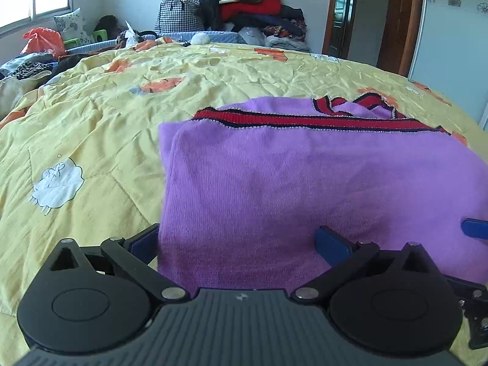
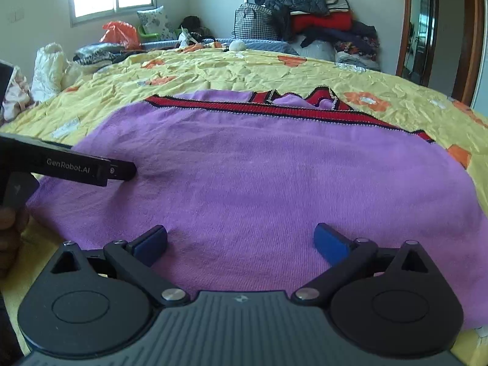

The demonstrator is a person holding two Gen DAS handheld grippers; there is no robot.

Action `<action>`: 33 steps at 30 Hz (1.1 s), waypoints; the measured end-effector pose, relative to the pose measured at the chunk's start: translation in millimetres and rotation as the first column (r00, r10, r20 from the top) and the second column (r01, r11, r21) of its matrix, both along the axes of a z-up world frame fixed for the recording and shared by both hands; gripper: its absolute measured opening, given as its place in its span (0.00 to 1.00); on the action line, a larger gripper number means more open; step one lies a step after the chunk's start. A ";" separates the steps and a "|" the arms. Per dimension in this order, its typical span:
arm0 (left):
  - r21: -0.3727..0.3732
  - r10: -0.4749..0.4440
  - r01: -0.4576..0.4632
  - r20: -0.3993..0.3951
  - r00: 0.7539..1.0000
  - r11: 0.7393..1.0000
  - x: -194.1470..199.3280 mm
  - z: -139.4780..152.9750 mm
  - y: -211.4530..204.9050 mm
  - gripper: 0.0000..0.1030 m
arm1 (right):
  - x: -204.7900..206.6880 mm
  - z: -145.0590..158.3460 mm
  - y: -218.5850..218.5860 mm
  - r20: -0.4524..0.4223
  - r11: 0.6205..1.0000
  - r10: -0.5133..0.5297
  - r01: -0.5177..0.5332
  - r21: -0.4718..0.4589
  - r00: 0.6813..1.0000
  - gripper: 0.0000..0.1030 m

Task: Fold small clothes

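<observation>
A purple knit sweater [image 1: 305,183] with red and black striped trim [image 1: 305,120] lies folded flat on the yellow bedspread [image 1: 91,152]. It also shows in the right wrist view [image 2: 259,177]. My left gripper [image 1: 241,241] is open at the sweater's near left edge; its left finger lies under the cloth edge and its right finger on top. My right gripper [image 2: 241,241] is open and empty, low over the sweater's near edge. The left gripper's body [image 2: 76,167] shows at the left of the right wrist view. A blue fingertip [image 1: 475,228] of the right gripper shows at the right edge.
A heap of clothes and a checked bag [image 1: 231,3] stands against the far wall. More clothes, an orange bag [image 1: 42,41] and a cushion lie at the far left by the window. A wooden door frame [image 1: 393,18] stands at the right.
</observation>
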State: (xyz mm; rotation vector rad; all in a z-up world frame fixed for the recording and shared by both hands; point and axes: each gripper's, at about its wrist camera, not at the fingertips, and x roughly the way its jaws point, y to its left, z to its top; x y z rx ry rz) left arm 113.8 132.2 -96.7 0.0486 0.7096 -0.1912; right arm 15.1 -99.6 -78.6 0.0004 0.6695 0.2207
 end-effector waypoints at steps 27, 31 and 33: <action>-0.005 -0.008 0.008 0.000 1.000 1.000 -0.8 0.3 1.4 1.00 | 1.2 17.0 35.5 0.062 0.998 -0.052 0.054 -0.032 0.997 1.00; -0.004 -0.007 0.007 0.001 1.000 1.000 -1.0 0.3 1.1 1.00 | -10.2 28.3 56.4 0.185 0.970 -0.015 0.059 -0.237 0.983 1.00; -0.005 -0.007 0.007 0.000 1.000 1.000 -0.9 0.3 1.1 1.00 | -19.3 33.5 67.1 0.289 0.935 0.020 0.085 -0.345 0.957 1.00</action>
